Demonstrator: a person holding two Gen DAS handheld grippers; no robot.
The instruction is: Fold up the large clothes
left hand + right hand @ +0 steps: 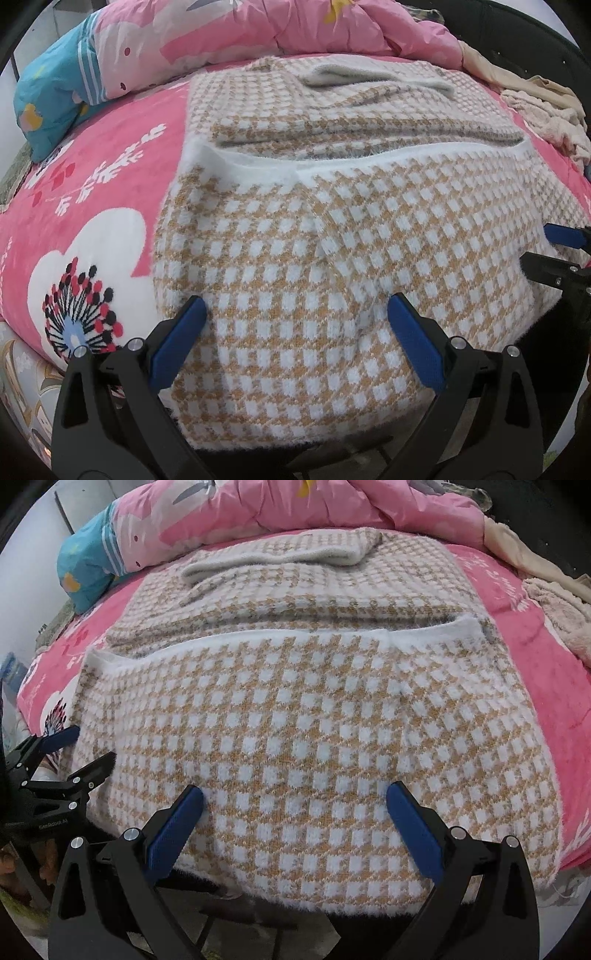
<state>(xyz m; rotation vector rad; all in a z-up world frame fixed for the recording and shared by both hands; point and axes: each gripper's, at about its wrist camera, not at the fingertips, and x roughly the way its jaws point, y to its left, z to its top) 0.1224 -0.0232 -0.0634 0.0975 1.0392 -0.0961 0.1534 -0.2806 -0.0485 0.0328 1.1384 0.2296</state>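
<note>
A tan-and-white checked knit sweater (pixel 314 240) lies on the pink bed, its lower part folded up so the white hem band (pixel 332 157) runs across the middle; it also shows in the right wrist view (pixel 295 720). My left gripper (pixel 297 308) is open, jaws wide over the near left part of the fold, holding nothing. My right gripper (pixel 295 794) is open over the near right part, empty. The right gripper shows at the right edge of the left wrist view (pixel 554 254); the left gripper shows at the left edge of the right wrist view (pixel 70 749).
A pink floral bedsheet (pixel 92 192) covers the bed. A pink quilt (pixel 258 26) and a teal pillow (pixel 48 99) are heaped at the far side. Beige clothes (pixel 543 107) lie at the far right. The bed's near edge is just below the sweater.
</note>
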